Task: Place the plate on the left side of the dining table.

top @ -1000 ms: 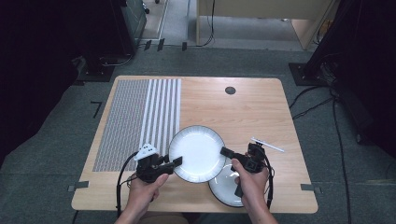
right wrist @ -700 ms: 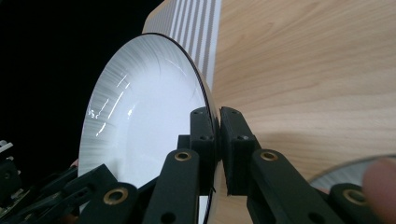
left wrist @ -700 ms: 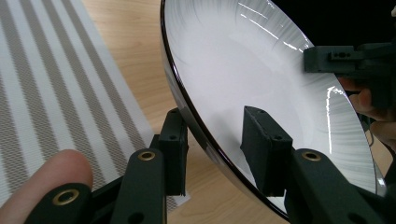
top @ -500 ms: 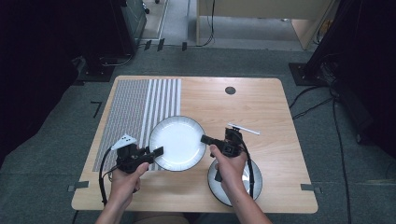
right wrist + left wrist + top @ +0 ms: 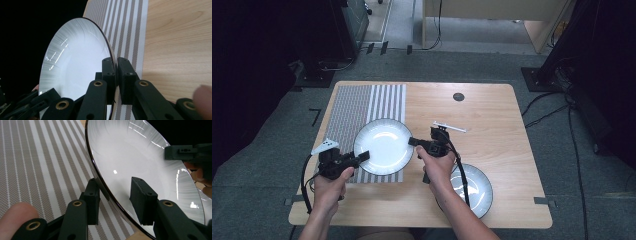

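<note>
A white plate (image 5: 384,145) with a dark rim is held between both grippers over the striped placemat (image 5: 362,105). My left gripper (image 5: 363,156) grips its left rim and my right gripper (image 5: 412,142) its right rim. In the left gripper view the jaws of the left gripper (image 5: 117,202) straddle the rim of the plate (image 5: 130,157); they have just been closing a little on it. In the right gripper view the right gripper (image 5: 116,75) pinches the thin rim of the plate (image 5: 75,57) tight.
A second white plate (image 5: 472,190) lies on the wooden table (image 5: 492,115) near the front right, under my right forearm. A small black disc (image 5: 458,96) sits in the tabletop at the back. Cables trail across the floor on the right.
Both hands have carried the plate leftwards and a bit away from the person, off the second plate's side and onto the area above the placemat.
</note>
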